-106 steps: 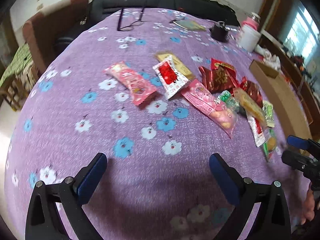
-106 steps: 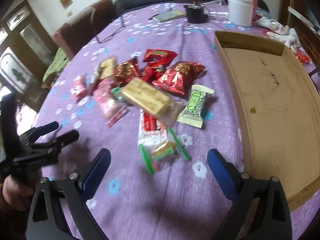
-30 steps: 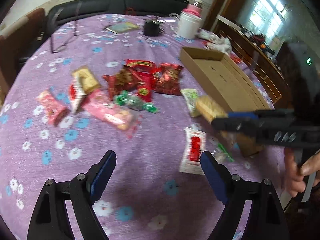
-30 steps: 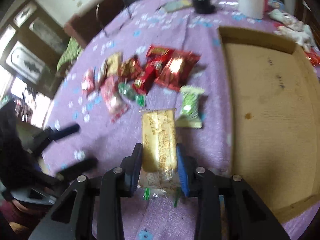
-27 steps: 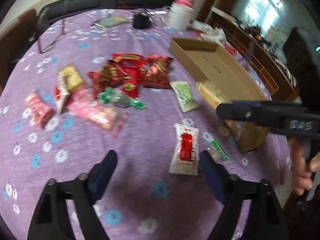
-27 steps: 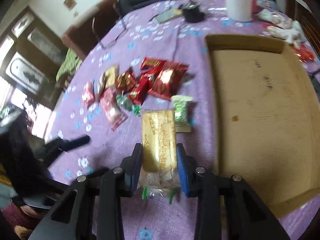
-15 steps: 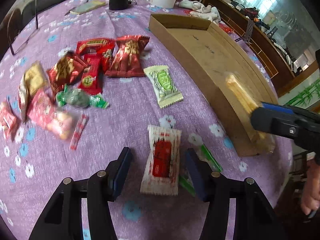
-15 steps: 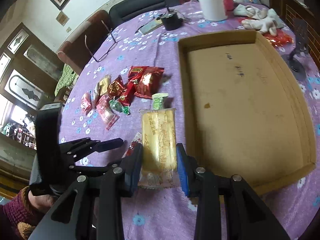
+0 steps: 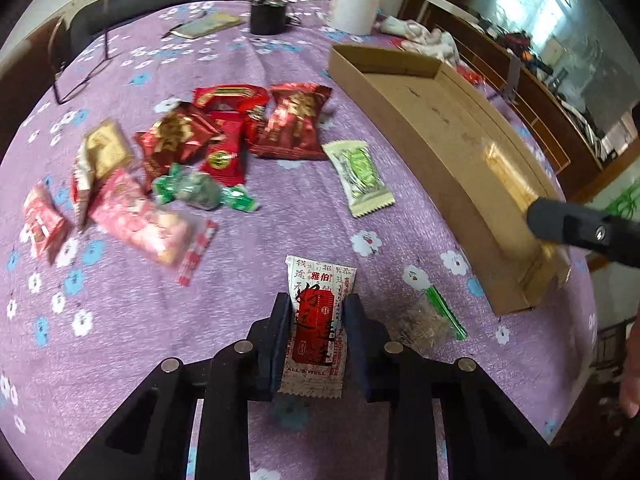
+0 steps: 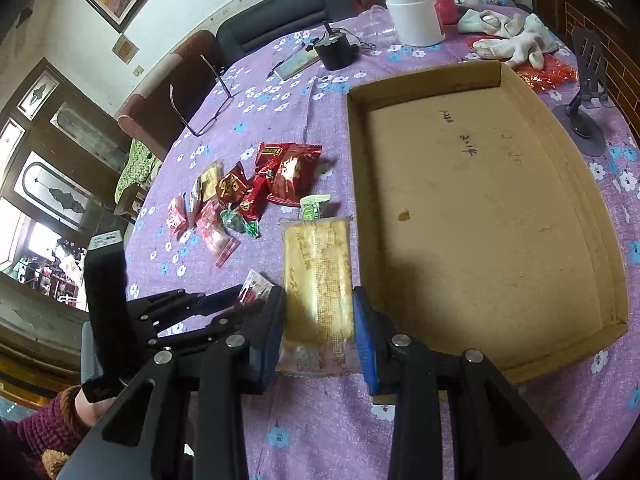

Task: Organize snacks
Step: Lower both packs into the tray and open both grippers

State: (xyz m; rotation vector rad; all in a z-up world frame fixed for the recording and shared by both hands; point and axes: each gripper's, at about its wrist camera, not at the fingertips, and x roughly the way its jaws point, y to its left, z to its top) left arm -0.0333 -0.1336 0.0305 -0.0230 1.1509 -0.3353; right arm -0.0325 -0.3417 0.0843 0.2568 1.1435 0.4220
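A white packet with a red label (image 9: 318,280) lies on the purple flowered tablecloth (image 9: 120,340). My left gripper (image 9: 316,320) has a pad against each side of it, and its jaws are closing. My right gripper (image 10: 318,308) is shut on a long yellow cake packet (image 10: 316,264), held above the cloth beside the near left wall of the shallow cardboard box (image 10: 480,200). The left wrist view shows that yellow packet (image 9: 504,176) over the box's near corner. More snacks lie beyond: red packets (image 9: 240,128), a green-and-white packet (image 9: 358,176), a green candy (image 9: 196,190) and a pink packet (image 9: 140,220).
A clear packet with green stripes (image 9: 428,316) lies just right of my left gripper. At the far side of the table stand a white jar (image 9: 356,4), a black cup (image 9: 268,16), glasses (image 9: 80,68), white cloths (image 10: 508,32) and a black stand (image 10: 584,92). A maroon sleeve (image 10: 48,428) holds the left gripper.
My left gripper came down over the white-and-red packet and its wide jaws closed in on it. My right gripper carried the yellow packet toward the box, then held still.
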